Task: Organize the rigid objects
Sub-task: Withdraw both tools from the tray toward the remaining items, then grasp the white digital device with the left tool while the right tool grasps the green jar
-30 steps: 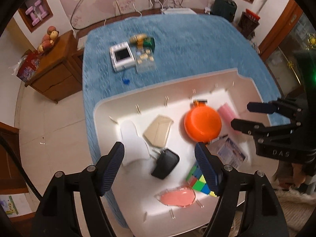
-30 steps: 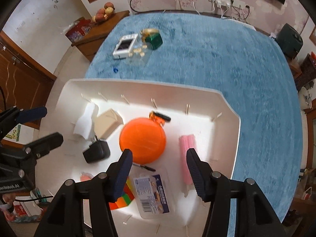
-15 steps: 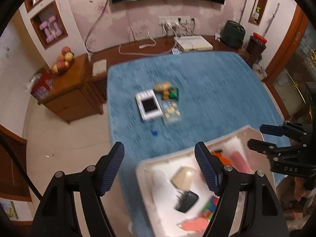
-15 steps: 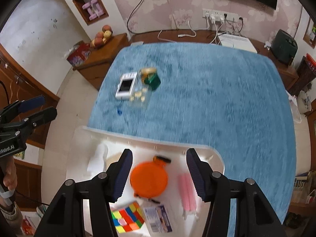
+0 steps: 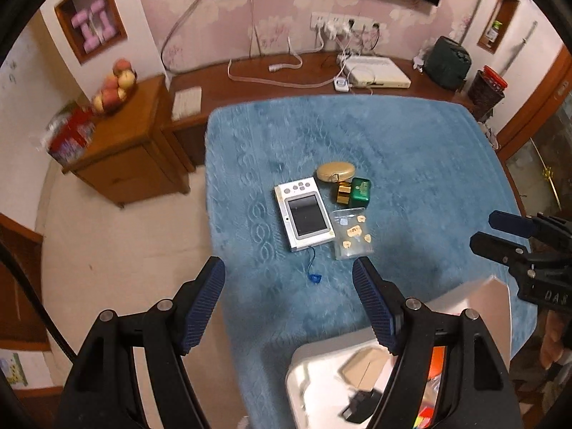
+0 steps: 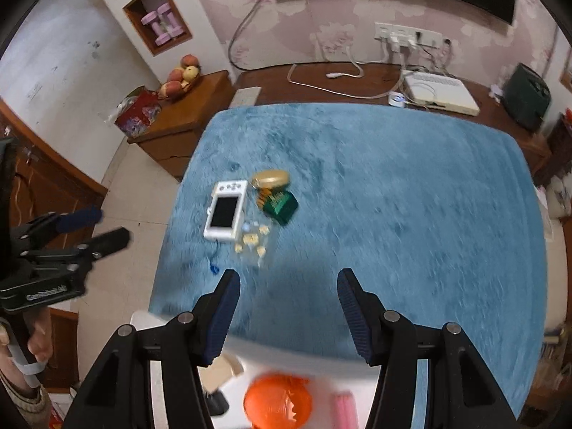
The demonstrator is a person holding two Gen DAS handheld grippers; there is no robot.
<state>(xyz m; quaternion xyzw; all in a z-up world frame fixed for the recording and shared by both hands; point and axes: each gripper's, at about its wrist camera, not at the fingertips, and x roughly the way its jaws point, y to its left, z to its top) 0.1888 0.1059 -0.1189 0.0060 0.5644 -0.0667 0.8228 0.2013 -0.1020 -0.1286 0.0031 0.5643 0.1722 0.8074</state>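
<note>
On the blue cloth lie a white handheld device (image 5: 305,214) (image 6: 226,210), a tan oval case (image 5: 335,171) (image 6: 270,177), a green box (image 5: 359,192) (image 6: 280,206) and a clear bag of small pieces (image 5: 352,233) (image 6: 253,240). My left gripper (image 5: 287,298) is open and empty, above the cloth's near left part. My right gripper (image 6: 286,305) is open and empty, above the cloth's near edge. A white bin (image 5: 475,302) (image 6: 141,320) holds an orange round object (image 6: 277,402), a black adapter (image 5: 359,405) and a tan piece (image 5: 364,363).
A small blue tag on a cord (image 5: 314,277) lies near the white device. A wooden cabinet (image 5: 121,150) with fruit stands left of the table. A wooden shelf (image 6: 357,84) with cables and a white flat box runs behind it.
Both grippers have drawn back and tilted up from over the bin. The bin has slid to the bottom of both views and the objects on the cloth now sit mid-frame.
</note>
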